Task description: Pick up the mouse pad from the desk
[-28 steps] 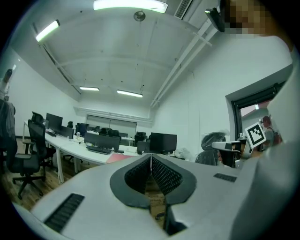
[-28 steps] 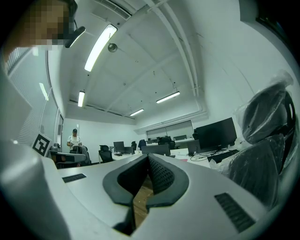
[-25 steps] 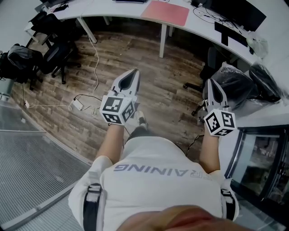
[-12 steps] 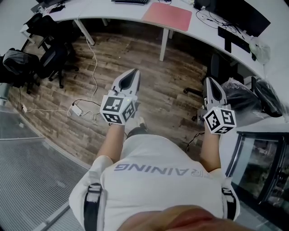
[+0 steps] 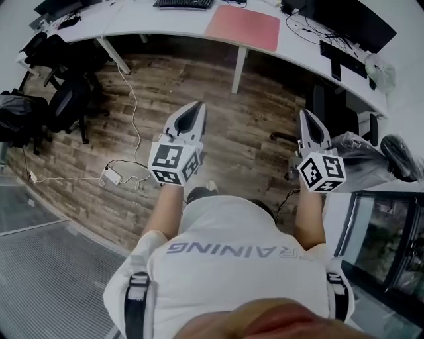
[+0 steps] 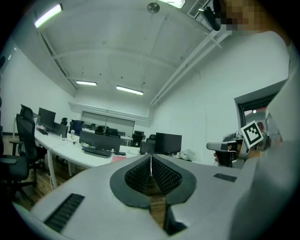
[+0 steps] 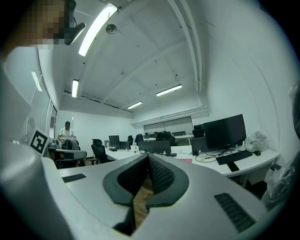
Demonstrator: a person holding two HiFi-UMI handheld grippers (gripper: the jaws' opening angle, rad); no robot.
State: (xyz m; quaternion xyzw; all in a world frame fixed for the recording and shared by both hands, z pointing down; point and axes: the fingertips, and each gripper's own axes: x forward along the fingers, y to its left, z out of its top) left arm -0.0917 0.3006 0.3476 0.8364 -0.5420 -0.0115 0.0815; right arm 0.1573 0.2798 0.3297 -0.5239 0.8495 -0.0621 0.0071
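The mouse pad [image 5: 243,28] is a pink rectangle lying flat on the long white desk [image 5: 146,23] at the top of the head view. My left gripper [image 5: 193,106] and right gripper [image 5: 307,114] are held level over the wooden floor, both pointing toward the desk and well short of it. Both are shut with nothing between the jaws. In the left gripper view the shut left gripper [image 6: 150,157] points at the desk, with the pad [image 6: 118,159] a thin pink strip. The right gripper view shows the shut right gripper [image 7: 148,156] and the pad [image 7: 185,160] just to its right.
A keyboard [image 5: 184,3] lies left of the pad, with monitors [image 5: 344,20] and cables to its right. A desk leg [image 5: 237,69] stands below the pad. Black chairs [image 5: 66,99] stand at left, black bags [image 5: 371,165] at right. A power strip [image 5: 112,175] lies on the floor.
The person has walked toward the desk, so the desk and pad sit nearer and more of the desktop shows. Both grippers stay shut and level in front of the body.
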